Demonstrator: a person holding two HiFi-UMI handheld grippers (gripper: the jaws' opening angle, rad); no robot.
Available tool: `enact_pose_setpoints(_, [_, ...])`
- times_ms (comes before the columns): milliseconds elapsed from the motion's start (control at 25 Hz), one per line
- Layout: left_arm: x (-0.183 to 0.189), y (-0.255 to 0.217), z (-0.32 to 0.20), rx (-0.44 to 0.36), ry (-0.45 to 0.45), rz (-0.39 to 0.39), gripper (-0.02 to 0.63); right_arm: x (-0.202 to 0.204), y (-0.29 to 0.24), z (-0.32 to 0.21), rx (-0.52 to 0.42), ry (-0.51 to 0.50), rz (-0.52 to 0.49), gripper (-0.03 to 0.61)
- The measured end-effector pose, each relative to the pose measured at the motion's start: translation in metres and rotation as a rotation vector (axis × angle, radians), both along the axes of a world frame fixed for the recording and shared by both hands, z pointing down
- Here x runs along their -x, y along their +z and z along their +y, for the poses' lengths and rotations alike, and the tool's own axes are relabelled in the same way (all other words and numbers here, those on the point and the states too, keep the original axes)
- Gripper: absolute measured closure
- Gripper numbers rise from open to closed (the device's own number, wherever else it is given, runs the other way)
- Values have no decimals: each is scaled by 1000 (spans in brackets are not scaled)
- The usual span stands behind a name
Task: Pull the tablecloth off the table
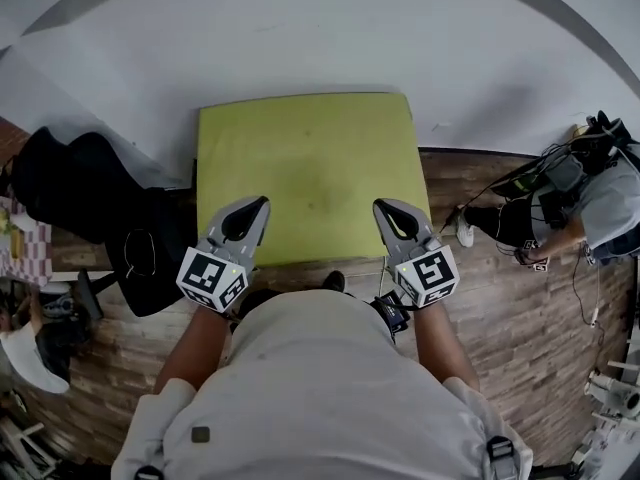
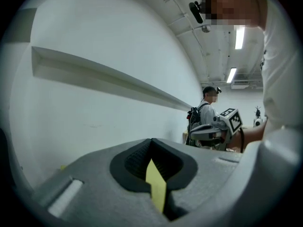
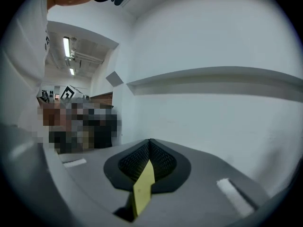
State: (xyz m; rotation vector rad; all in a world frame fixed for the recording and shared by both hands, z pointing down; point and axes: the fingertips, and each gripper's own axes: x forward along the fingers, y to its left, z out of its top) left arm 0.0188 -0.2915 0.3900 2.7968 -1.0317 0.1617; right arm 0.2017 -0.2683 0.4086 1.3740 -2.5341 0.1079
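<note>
Tablecloth: yellow-green, spread as a flat square at the centre of the head view, far edge at 12 o'clock toward the white wall, near edge at 6 o'clock just before the body.
Table: not visible; probably under the cloth, but impossible to confirm from above.
Left gripper: at the 7 o'clock corner of the cloth, jaws closed together on a thin yellow strip of it.
Right gripper: at the 5 o'clock corner, jaws likewise pressed together on a narrow strip of cloth.
Risk of slip: only a small fold pinched on each side; with a quick pull, easy to lose from one jaw, leaving the cloth hanging on one corner.
Risk of skew: with unequal pull of the two hands, likely to twist and catch at the far corners, at 11 and 1 o'clock.
Risk underfoot: dark shoe just beside the near edge at 6 o'clock; possible to step on the loose cloth when backing over the wooden floor.
Risk around: black bag at 9 o'clock and another person with cables at 3 o'clock, both near enough for a wide swing to brush.
</note>
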Motion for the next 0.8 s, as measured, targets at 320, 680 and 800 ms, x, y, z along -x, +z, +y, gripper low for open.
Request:
enact_pose_setpoints(320, [-30, 48, -16, 96, -115, -74, 598, -55, 37, -30, 96, -61, -20, 557])
enact_pose_setpoints(680, [-5, 143, -51, 278, -166, -190, 536, -60, 98, -65, 250, -74, -10, 483])
enact_pose_setpoints(800, [5, 170, -64, 316, -166, -241, 511, -60, 128, -78, 312, -81, 12, 452])
